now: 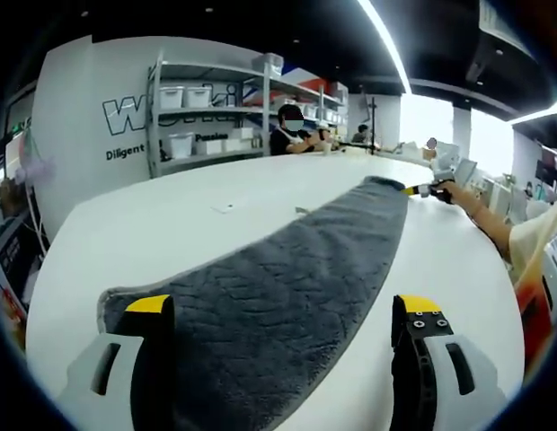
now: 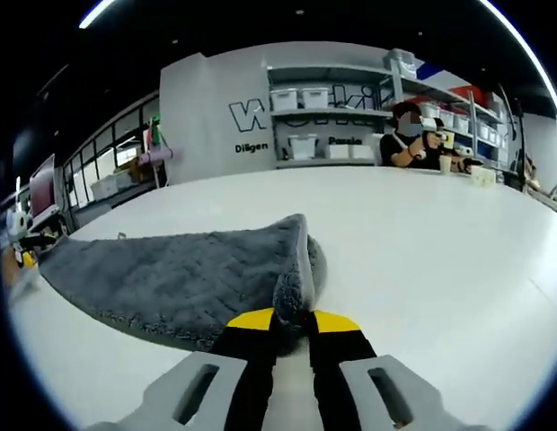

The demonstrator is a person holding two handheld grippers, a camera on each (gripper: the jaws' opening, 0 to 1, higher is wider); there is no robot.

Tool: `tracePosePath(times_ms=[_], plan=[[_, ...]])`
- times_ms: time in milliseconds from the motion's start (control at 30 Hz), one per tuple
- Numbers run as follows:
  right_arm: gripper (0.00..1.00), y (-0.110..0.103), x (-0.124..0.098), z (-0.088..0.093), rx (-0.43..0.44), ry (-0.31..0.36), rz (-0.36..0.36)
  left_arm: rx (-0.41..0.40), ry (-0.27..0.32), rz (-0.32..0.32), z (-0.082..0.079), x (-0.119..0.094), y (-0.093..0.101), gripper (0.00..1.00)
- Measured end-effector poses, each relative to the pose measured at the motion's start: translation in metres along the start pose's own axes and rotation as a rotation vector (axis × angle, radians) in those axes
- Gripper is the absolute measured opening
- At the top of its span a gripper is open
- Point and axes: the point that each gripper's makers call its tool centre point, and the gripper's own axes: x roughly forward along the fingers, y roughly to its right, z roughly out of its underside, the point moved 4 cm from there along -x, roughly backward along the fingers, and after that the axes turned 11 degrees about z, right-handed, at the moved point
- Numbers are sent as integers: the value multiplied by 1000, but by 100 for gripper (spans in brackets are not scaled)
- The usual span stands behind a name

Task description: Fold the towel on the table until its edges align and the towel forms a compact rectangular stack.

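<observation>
Gray towel (image 1: 287, 296) stretched long across the white surface (image 1: 171, 233), lying flat between the two claws. In the left gripper view, left claw (image 1: 287, 337) released, yellow-tipped jaws standing wide apart on either side of the towel's near end, one jaw down over the near corner, whether touching the cloth cannot be told. Far end of the towel pinched at its tip by the right claw (image 1: 420, 189), seen small beyond the towel, a person's hand (image 1: 458, 193) and forearm behind it.

In the right gripper view, right claw (image 2: 292, 321) clenched on a raised corner of the towel (image 2: 189, 278), cloth bunched upward in a fold between the yellow tips, the rest spreading away flat on the surface (image 2: 422, 260) toward the far side of the towel.

Beyond the towel, at the surface's far edge, a seated person in a dark top (image 2: 413, 144). Behind that, metal shelving (image 1: 211, 108) holding white bins (image 2: 301, 97) against a pale wall with dark lettering (image 2: 247, 115). Bright ceiling light strip (image 1: 386, 45) overhead.
</observation>
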Motion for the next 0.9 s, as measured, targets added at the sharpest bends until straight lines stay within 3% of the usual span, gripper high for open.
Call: tracePosePath(times_ms=[67, 267, 533, 733, 900], plan=[[7, -1, 0, -3, -45, 18, 6, 1, 1, -1, 0, 0, 0, 99], [6, -27, -9, -23, -332, 145, 30, 2, 2, -1, -1, 0, 0, 99], [5, -71, -20, -45, -537, 278, 2, 1, 2, -3, -1, 0, -1, 99], [5, -106, -22, -42, -619, 286, -80, 0, -2, -4, 1, 0, -1, 99], [6, -125, -18, -27, -688, 242, -150, 0, -3, -3, 1, 0, -1, 99]])
